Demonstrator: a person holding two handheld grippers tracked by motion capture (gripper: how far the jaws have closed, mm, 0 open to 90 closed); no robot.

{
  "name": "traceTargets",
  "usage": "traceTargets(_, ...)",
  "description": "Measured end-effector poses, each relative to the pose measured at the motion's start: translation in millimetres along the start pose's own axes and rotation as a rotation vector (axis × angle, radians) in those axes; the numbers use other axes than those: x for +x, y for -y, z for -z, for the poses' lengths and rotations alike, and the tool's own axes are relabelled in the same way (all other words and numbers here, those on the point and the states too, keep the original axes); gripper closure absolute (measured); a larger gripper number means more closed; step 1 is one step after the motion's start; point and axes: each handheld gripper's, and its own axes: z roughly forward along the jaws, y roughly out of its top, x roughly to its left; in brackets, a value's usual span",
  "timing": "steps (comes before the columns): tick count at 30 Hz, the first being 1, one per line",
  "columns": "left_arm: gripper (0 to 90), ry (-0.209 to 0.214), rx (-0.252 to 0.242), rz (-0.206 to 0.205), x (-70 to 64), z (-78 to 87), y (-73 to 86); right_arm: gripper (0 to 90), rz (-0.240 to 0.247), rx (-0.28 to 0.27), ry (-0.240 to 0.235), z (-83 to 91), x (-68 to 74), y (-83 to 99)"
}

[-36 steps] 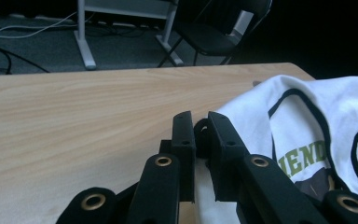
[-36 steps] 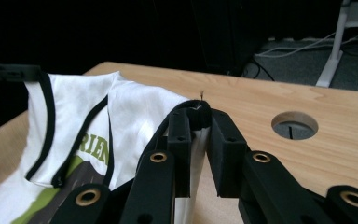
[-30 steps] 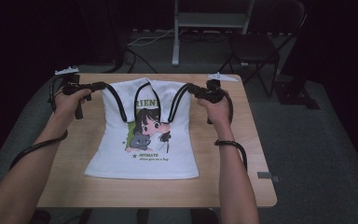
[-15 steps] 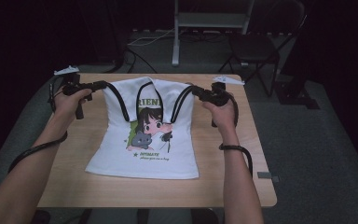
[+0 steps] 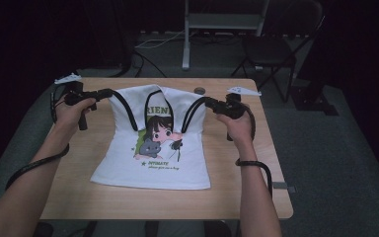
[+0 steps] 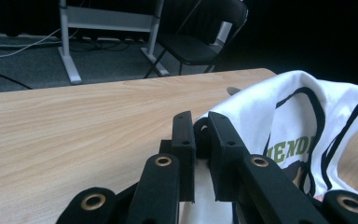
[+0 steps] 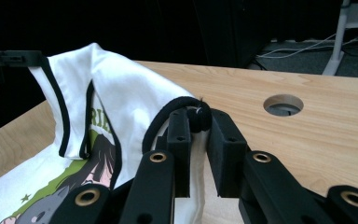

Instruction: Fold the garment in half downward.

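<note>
A white T-shirt (image 5: 153,165) with black trim and a cartoon girl print lies front up on the wooden table (image 5: 79,187), hem toward me. Its upper part is held up off the table. My left gripper (image 5: 109,93) is shut on the left shoulder edge, and my right gripper (image 5: 208,102) is shut on the right shoulder edge. In the left gripper view, the jaws (image 6: 200,135) pinch the shirt (image 6: 284,112) at its trimmed edge. The right gripper view shows the jaws (image 7: 199,122) clamped on a roll of black trim, with the shirt (image 7: 121,88) draped to the left.
A round cable hole (image 5: 199,91) sits in the table behind the shirt, near the right gripper. Beyond the far edge stand a black chair (image 5: 276,49) and a metal stand (image 5: 222,22) on dark floor with cables. Bare wood lies on both sides of the shirt.
My right hand has drifted slightly to the right and toward me with the shoulder edge in its jaws. The left hand has barely moved.
</note>
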Motion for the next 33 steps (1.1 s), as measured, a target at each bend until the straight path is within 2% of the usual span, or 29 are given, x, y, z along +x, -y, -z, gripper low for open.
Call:
traceTargets(23,81.5,-0.003,0.048,-0.024,0.4,6.7,20.5,79.5,0.018,0.046,-0.005,1.1,1.8,10.5)
traceTargets(33,81.5,-0.016,0.103,-0.039,2.6,4.7,34.8,79.5,0.041,0.109,0.002,-0.4,0.4,26.1)
